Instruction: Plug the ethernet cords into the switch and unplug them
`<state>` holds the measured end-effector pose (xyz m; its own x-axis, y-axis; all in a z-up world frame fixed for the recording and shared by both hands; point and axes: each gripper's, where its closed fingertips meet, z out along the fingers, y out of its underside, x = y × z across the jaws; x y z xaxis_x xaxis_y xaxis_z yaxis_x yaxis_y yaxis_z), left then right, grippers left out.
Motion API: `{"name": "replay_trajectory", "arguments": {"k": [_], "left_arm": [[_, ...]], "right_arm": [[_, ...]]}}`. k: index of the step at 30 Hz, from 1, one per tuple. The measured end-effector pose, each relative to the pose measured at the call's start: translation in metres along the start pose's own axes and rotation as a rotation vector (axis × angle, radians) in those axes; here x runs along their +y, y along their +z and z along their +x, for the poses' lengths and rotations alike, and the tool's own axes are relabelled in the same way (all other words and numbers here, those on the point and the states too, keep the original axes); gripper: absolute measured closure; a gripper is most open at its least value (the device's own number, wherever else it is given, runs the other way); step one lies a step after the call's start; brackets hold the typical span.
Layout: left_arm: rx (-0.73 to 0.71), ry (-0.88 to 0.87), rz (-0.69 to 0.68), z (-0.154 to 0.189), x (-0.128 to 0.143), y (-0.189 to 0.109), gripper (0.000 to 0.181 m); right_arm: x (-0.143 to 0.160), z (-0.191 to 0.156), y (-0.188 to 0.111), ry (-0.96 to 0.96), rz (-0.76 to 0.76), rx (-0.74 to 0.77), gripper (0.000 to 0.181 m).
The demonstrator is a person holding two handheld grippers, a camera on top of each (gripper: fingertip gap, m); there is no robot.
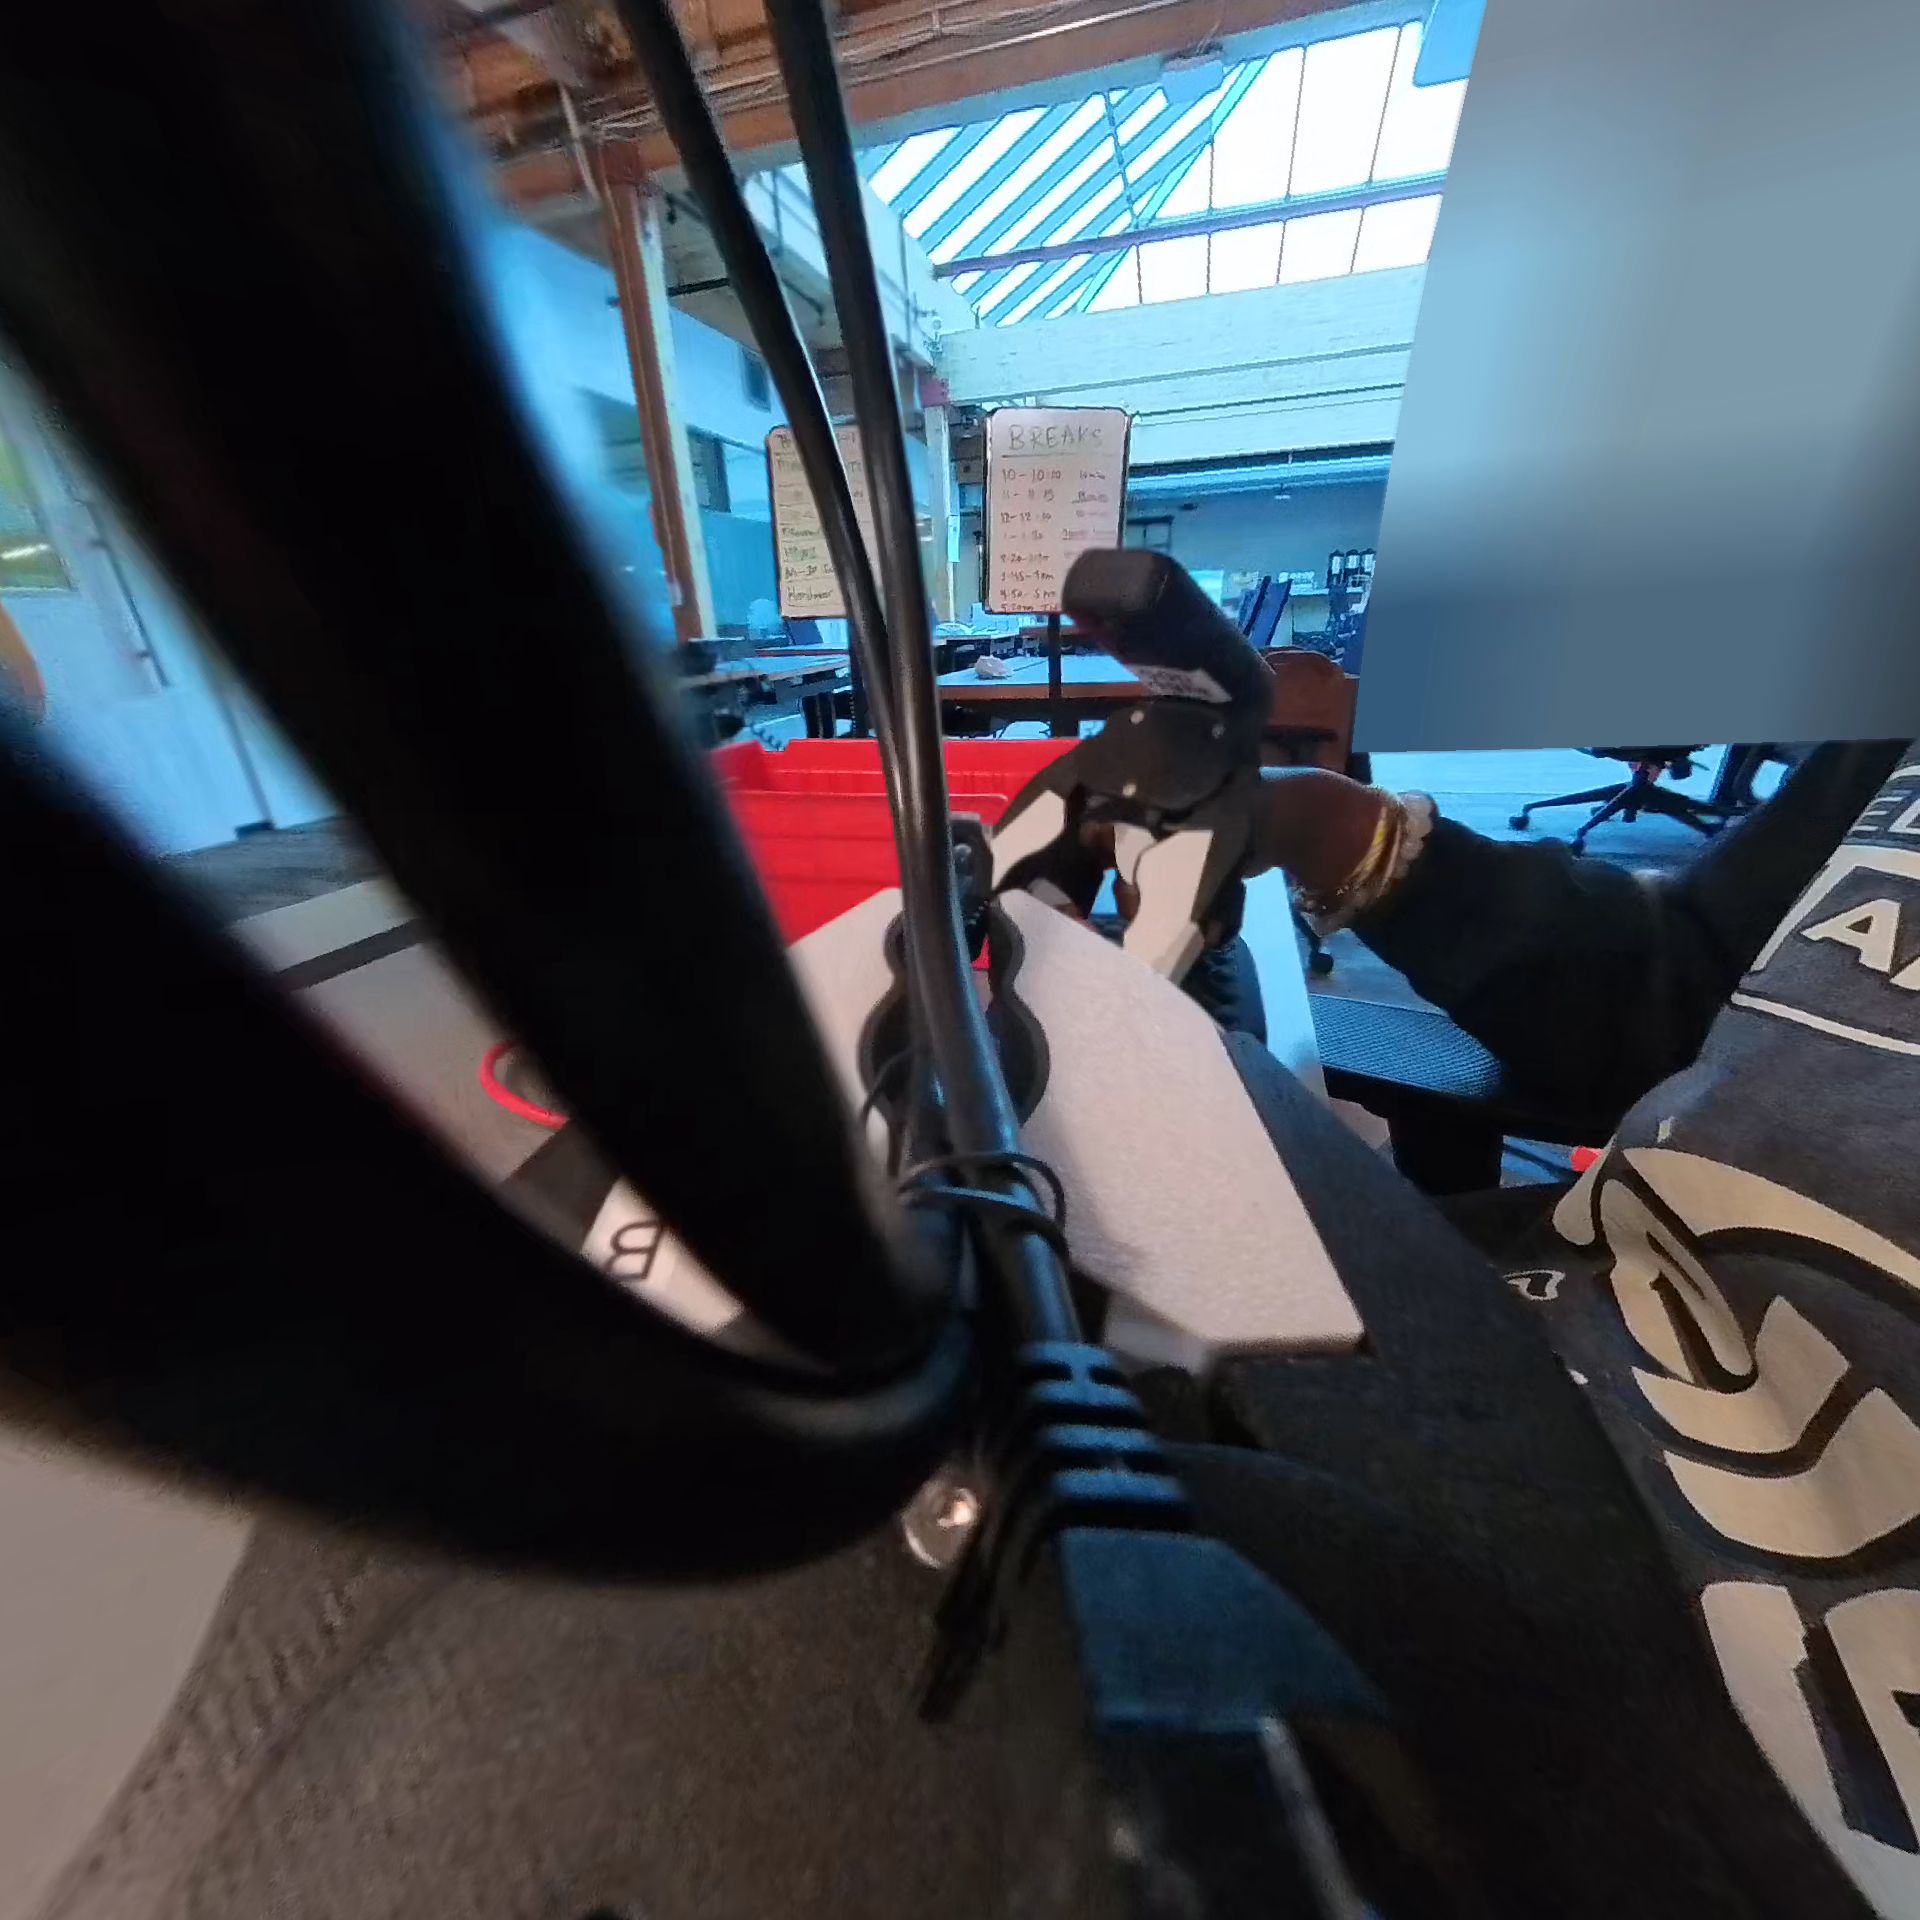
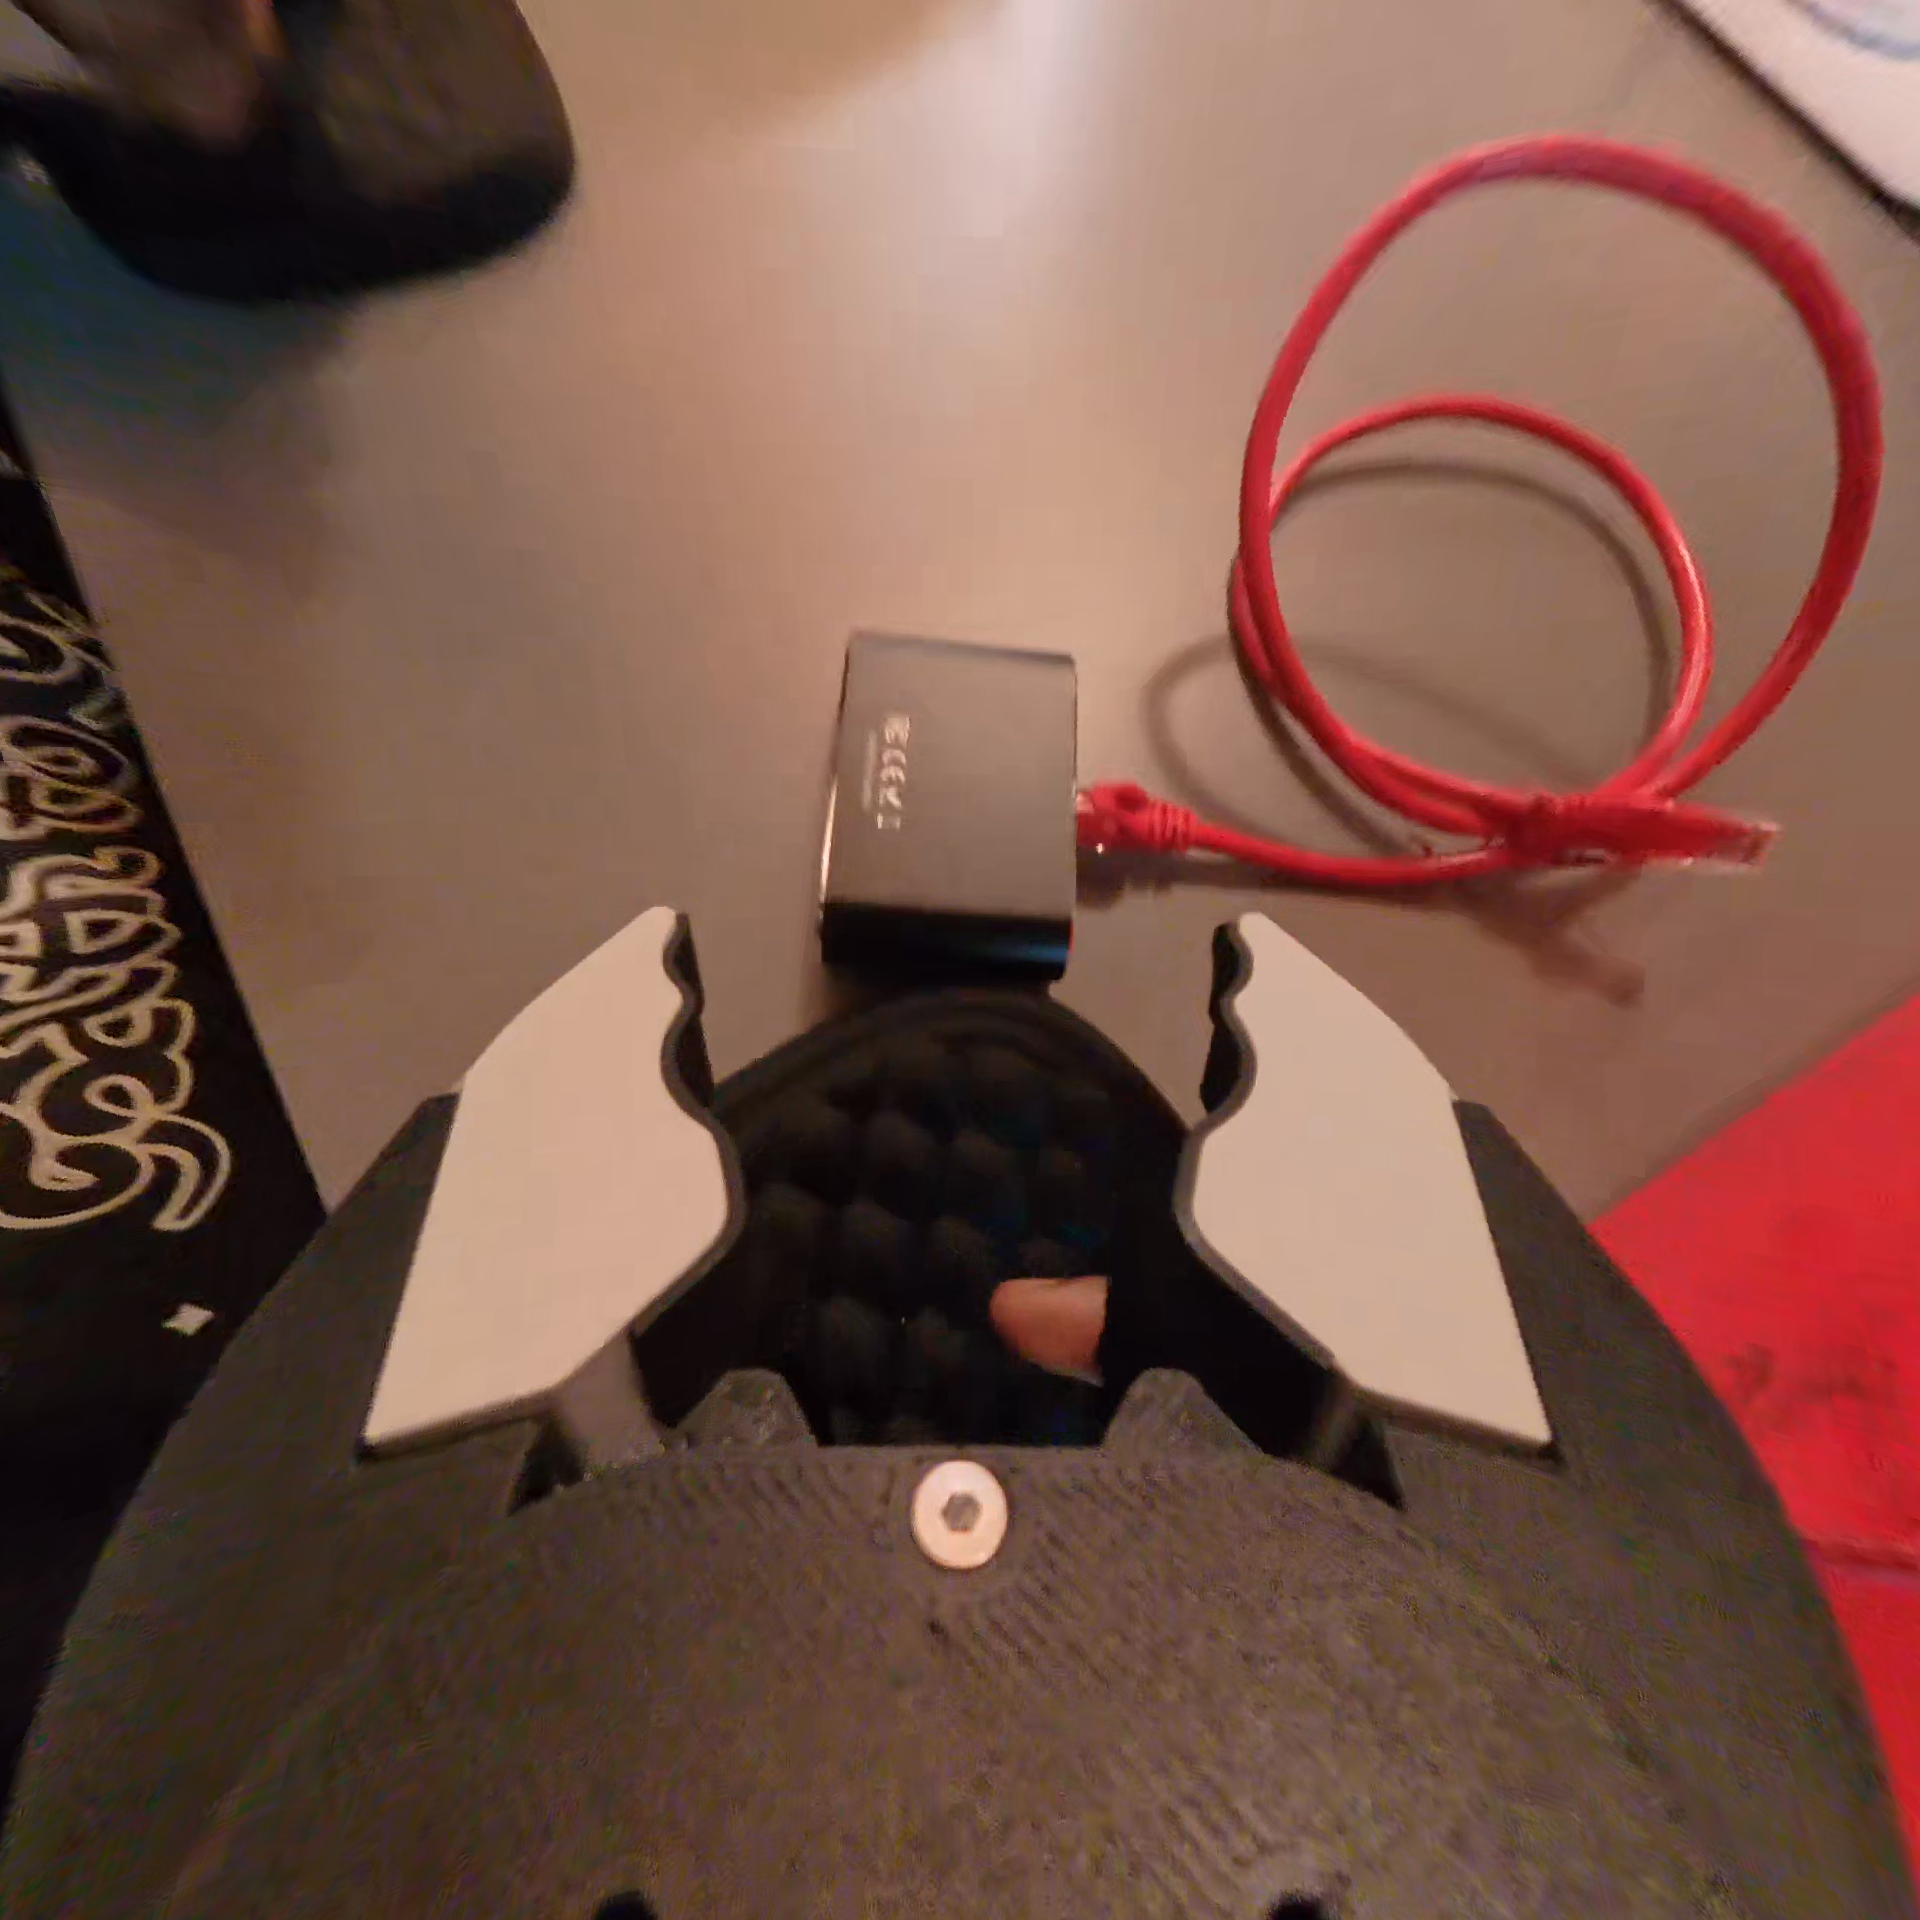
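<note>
In the left wrist view my left gripper [image 1: 951, 966] is shut on a black ethernet cord [image 1: 914, 790]. The cord runs between the scalloped pads, and its booted plug [image 1: 1091, 1444] lies back near the gripper's base. Thick loops of the same black cord hide the left finger. In the right wrist view my right gripper [image 2: 956, 935] is open and empty, just above the near edge of the black switch [image 2: 945, 800] on the table. A red ethernet cord [image 2: 1558, 499] is plugged into the switch's right side, coiled, with its free plug [image 2: 1725, 831] lying to the right.
A red bin [image 2: 1766, 1299] sits at the right of the table [image 2: 623, 468] and also shows in the left wrist view [image 1: 821, 810]. A person's dark patterned clothing [image 2: 94, 935] is along the table's left edge. Whiteboards [image 1: 1055, 509] and desks stand far behind.
</note>
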<state>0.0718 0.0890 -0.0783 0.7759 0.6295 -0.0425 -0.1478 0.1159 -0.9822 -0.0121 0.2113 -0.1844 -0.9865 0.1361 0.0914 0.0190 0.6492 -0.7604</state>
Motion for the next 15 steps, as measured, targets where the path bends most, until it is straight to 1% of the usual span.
{"name": "replay_trajectory", "arguments": {"k": [1,5,8,11,15], "left_arm": [[-0.002,0.001,0.002,0.000,0.000,0.000,0.170],[-0.009,0.004,0.004,-0.001,0.000,-0.001,0.170],[-0.028,0.008,0.007,-0.003,0.000,-0.001,0.171],[-0.045,0.000,0.020,-0.006,-0.001,-0.001,0.171],[-0.052,-0.007,0.029,-0.008,-0.002,-0.002,0.170]], "right_arm": [[0.004,-0.001,0.002,0.000,-0.021,0.008,0.087],[0.013,-0.002,0.010,-0.001,-0.073,0.020,0.085],[0.011,-0.001,0.014,0.004,-0.068,0.015,0.086],[0.016,-0.001,0.018,0.021,-0.105,0.008,0.084],[0.020,-0.002,0.023,-0.015,-0.155,0.026,0.084]]}}
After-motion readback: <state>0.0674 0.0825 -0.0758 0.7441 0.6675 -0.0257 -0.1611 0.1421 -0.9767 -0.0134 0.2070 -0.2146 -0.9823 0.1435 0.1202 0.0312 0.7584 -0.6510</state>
